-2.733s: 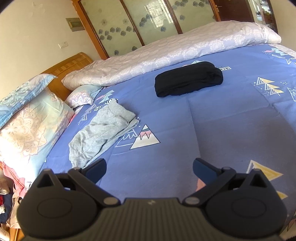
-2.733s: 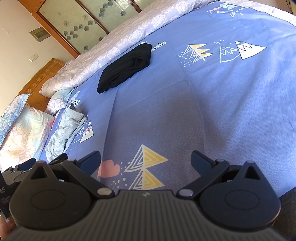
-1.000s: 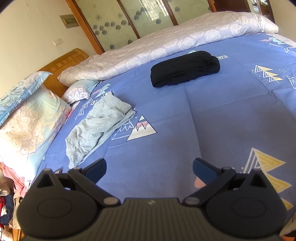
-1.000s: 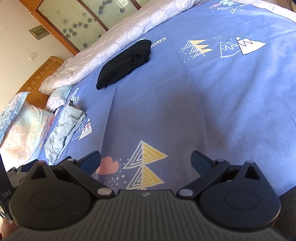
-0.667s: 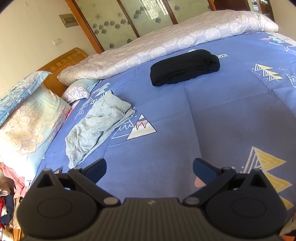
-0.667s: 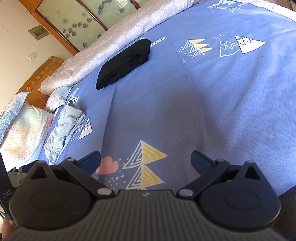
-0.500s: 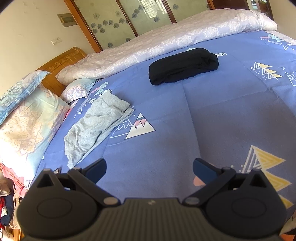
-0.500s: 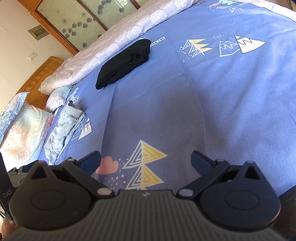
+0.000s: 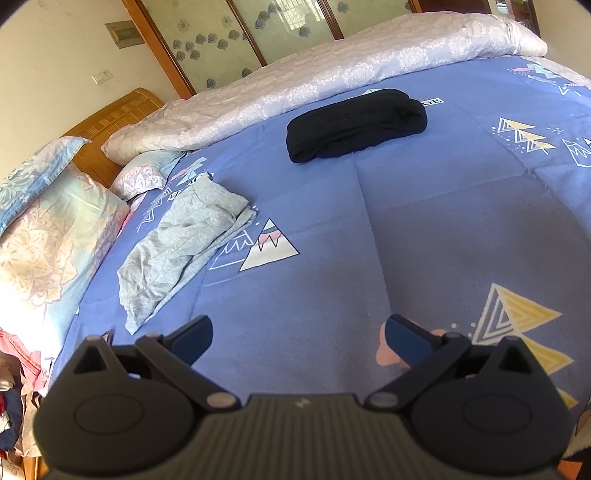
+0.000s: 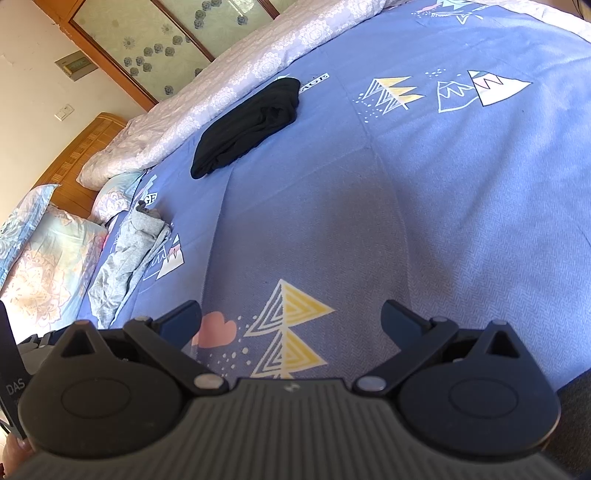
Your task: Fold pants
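Crumpled grey pants [image 9: 184, 240] lie on the blue patterned bed sheet [image 9: 424, 229] at the left, near the pillows; they also show in the right wrist view [image 10: 125, 258]. A folded black garment [image 9: 354, 123] lies further back near the quilt, and shows in the right wrist view too [image 10: 247, 125]. My left gripper [image 9: 297, 338] is open and empty, held above the sheet, to the right of and nearer than the grey pants. My right gripper [image 10: 291, 321] is open and empty over the bare sheet, well right of the pants.
A rolled pale lilac quilt [image 9: 332, 77] runs along the far side of the bed. Floral pillows [image 9: 40, 236] and a wooden headboard [image 9: 107, 114] stand at the left. Clothes hang off the bed's left edge [image 9: 14, 387]. A wardrobe with glass doors [image 9: 258, 29] is behind.
The left gripper has drifted slightly back and right; the pants and black garment sit a little lower-left in its view. The right gripper has barely moved. Both stay open.
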### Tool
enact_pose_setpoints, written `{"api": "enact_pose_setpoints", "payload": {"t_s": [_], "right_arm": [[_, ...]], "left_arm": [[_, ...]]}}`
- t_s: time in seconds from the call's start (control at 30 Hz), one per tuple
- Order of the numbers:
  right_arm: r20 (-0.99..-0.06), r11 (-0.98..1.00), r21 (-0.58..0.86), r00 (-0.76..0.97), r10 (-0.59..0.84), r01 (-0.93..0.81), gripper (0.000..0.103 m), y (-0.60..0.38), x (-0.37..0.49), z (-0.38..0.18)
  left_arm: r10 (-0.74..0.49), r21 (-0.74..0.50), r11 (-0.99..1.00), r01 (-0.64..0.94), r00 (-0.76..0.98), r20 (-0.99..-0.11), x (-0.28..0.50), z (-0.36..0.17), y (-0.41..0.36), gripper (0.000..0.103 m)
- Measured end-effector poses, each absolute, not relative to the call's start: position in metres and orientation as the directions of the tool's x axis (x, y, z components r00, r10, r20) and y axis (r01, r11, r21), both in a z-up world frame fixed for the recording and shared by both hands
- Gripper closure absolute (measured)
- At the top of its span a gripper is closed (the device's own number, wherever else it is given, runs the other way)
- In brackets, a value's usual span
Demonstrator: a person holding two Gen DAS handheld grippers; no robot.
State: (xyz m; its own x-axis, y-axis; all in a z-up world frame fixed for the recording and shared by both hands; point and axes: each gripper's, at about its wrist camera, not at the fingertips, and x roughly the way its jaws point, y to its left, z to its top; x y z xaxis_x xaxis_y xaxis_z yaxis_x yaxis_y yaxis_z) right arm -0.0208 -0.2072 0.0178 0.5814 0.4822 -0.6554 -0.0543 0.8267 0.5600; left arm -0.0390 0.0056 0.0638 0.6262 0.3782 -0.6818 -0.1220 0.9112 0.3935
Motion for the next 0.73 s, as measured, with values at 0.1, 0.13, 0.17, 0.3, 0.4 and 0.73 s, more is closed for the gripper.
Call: {"api": "enact_pose_setpoints", "payload": {"t_s": [0.1, 0.13, 0.17, 0.3, 0.4, 0.73], "right_arm": [[-0.656, 0.827, 0.56, 0.581, 0.482, -0.054, 0.0, -0.2076, -0.0202, 0.0179], [-0.656, 0.827, 0.56, 0.58, 0.482, -0.053, 0.0, -0.2077, -0.0202, 0.0177], [-0.656, 0.826, 0.561, 0.58, 0.483, -0.053, 0.0, -0.2077, -0.0203, 0.0175], [-0.657, 0.826, 0.561, 0.579, 0.483, -0.052, 0.0, -0.2083, -0.0202, 0.0169], [-0.657, 0.826, 0.562, 0.579, 0.483, -0.052, 0.0, -0.2082, -0.0201, 0.0169], [-0.661, 0.827, 0.56, 0.576, 0.481, -0.047, 0.0, -0.2073, -0.0206, 0.0151]], "left_arm": [[0.379, 0.395, 0.911, -0.121, 0.624, -0.683, -0.039, 0.0633, 0.0051, 0.0], [0.38, 0.396, 0.91, -0.121, 0.624, -0.683, -0.0392, 0.0629, 0.005, 0.0], [0.38, 0.396, 0.91, -0.121, 0.623, -0.683, -0.0393, 0.0628, 0.0051, 0.0], [0.379, 0.391, 0.912, -0.123, 0.619, -0.688, -0.0382, 0.0618, 0.0058, 0.0], [0.376, 0.388, 0.913, -0.122, 0.617, -0.691, -0.0384, 0.0609, 0.0066, 0.0], [0.288, 0.307, 0.949, -0.07, 0.591, -0.754, -0.0388, 0.0553, 0.0086, 0.0]]}}
